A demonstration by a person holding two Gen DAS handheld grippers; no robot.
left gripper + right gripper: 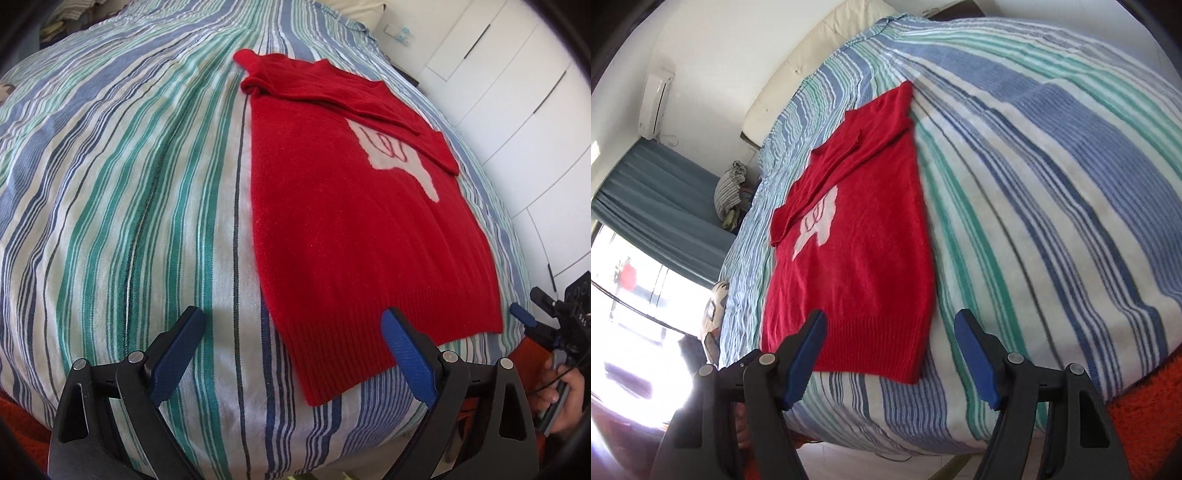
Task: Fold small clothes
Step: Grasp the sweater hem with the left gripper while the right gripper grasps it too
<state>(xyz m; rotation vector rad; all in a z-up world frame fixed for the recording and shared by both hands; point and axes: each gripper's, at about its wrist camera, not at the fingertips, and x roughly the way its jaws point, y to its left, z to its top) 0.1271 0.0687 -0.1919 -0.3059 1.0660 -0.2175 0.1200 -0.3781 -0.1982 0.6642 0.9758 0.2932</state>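
A red knit sweater (351, 221) with a white hand motif lies flat on the striped bed, hem toward me, one side and a sleeve folded across its chest. It also shows in the right wrist view (860, 258). My left gripper (291, 325) is open and empty, hovering over the hem's left corner. My right gripper (890, 328) is open and empty, just above the hem's right corner. The right gripper also shows in the left wrist view (532, 314) at the far right, beyond the sweater's hem.
The bed cover (129, 184) has blue, green and white stripes. White wardrobe doors (517, 92) stand to the right. An orange rug (1145, 424) lies below the bed's edge. A window with a blue curtain (657, 199) is on the far side.
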